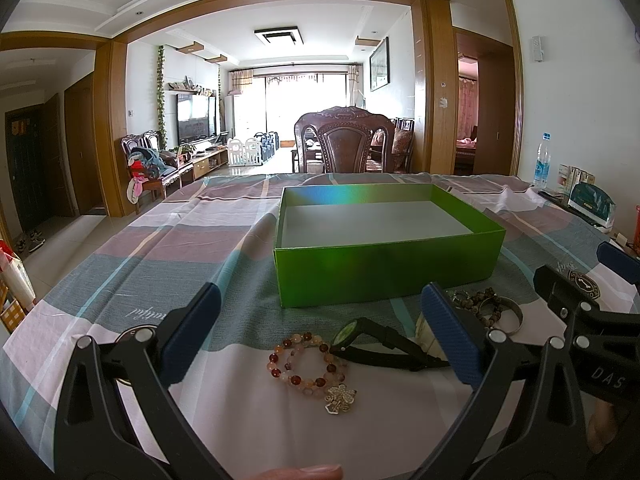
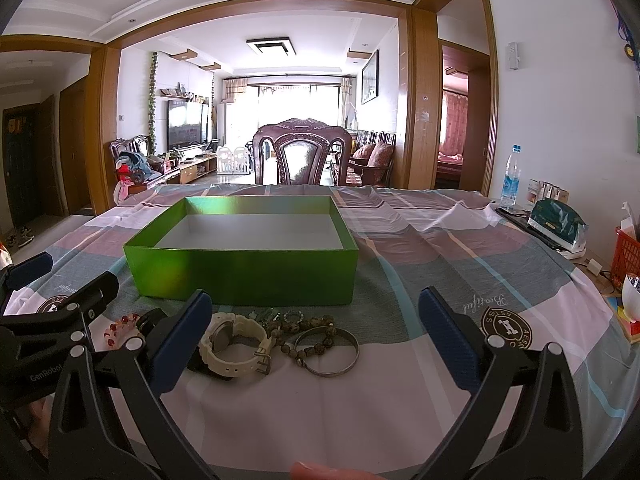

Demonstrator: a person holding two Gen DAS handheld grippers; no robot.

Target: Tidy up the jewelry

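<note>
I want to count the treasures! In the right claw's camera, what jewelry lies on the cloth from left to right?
Red and clear bead bracelet → cream plastic wristwatch → plain silver metal bangle.

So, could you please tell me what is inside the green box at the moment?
The green box shows only a bare grey floor; no jewelry is inside yet. Its near wall hides the front strip of the floor in both views.
</note>
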